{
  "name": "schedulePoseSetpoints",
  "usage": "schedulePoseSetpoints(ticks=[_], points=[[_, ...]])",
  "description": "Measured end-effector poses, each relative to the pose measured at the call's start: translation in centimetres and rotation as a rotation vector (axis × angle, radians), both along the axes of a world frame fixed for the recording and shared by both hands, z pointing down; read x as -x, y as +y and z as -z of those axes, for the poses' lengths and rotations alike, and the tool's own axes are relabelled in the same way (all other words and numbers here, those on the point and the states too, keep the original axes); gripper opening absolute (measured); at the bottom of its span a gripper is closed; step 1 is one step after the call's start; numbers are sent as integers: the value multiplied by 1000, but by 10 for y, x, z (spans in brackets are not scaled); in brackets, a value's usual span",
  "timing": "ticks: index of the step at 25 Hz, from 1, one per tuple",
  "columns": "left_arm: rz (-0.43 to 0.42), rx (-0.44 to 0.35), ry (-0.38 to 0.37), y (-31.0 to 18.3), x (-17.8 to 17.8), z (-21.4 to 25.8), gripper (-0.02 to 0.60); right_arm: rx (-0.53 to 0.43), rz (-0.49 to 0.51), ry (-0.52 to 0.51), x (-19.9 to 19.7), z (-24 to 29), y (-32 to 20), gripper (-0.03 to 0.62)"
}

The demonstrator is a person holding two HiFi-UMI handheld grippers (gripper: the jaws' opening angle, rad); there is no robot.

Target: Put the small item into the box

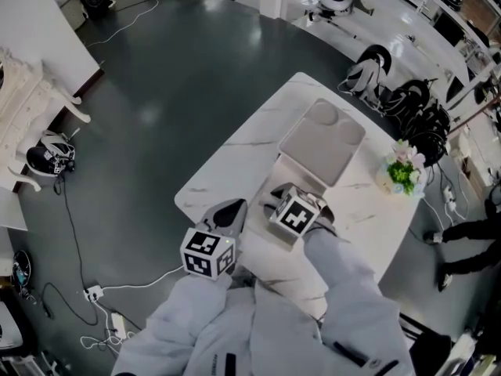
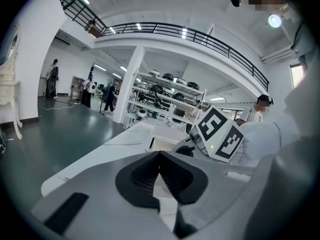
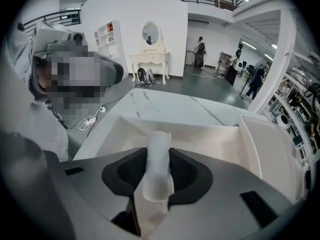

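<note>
Step in hand: placement. The right gripper (image 3: 158, 160) is clamped on the small translucent white cylindrical item (image 3: 158, 146), poised at the open white rectangular box (image 3: 212, 136). The left gripper (image 2: 160, 158) has its jaws together, empty. Next move, as judged: lower the item inside the walls, then release.

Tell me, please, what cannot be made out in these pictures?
- small item: right gripper view; pale and blurred so near the lens, so its kind is unclear.
- box floor: right gripper view; mostly hidden behind the right gripper, which is shut on the item.
- flowers on the table: head view; too small for detail.
</note>
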State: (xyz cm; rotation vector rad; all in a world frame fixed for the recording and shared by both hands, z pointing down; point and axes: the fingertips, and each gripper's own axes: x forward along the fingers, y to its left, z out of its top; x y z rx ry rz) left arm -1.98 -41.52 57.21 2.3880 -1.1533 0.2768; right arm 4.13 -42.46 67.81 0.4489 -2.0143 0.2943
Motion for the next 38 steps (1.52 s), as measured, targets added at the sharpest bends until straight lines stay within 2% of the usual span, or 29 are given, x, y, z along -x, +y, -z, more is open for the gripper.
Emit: schedulePoseSetpoints(ticks=[6, 12, 17, 19, 22, 26, 29, 33, 38], points=[[0, 8, -1, 1, 5, -1, -2, -6, 26, 73, 0, -10, -1, 124], [-3, 8, 7, 1, 5, 0, -2, 39, 21, 61, 2, -24, 7, 129], [-5, 7, 9, 4, 6, 1, -2, 23, -42, 61, -3, -17, 1, 184], [-7, 5, 9, 4, 6, 2, -2, 19, -66, 45, -5, -14, 0, 187], [-11, -4, 11, 4, 4, 6, -2, 30, -116, -20, -6, -7, -1, 203], [-21, -22, 15, 6, 0, 14, -2, 56, -178, -159, -3, 13, 4, 204], [-28, -41, 22, 8, -2, 23, -2, 27, -221, -273, -4, 31, 3, 149], [-36, -71, 24, 13, -3, 37, -2, -38, -328, -423, -16, 59, 1, 49], [-53, -104, 24, 15, -9, 49, -2, -137, -445, -546, -38, 89, -1, -6]])
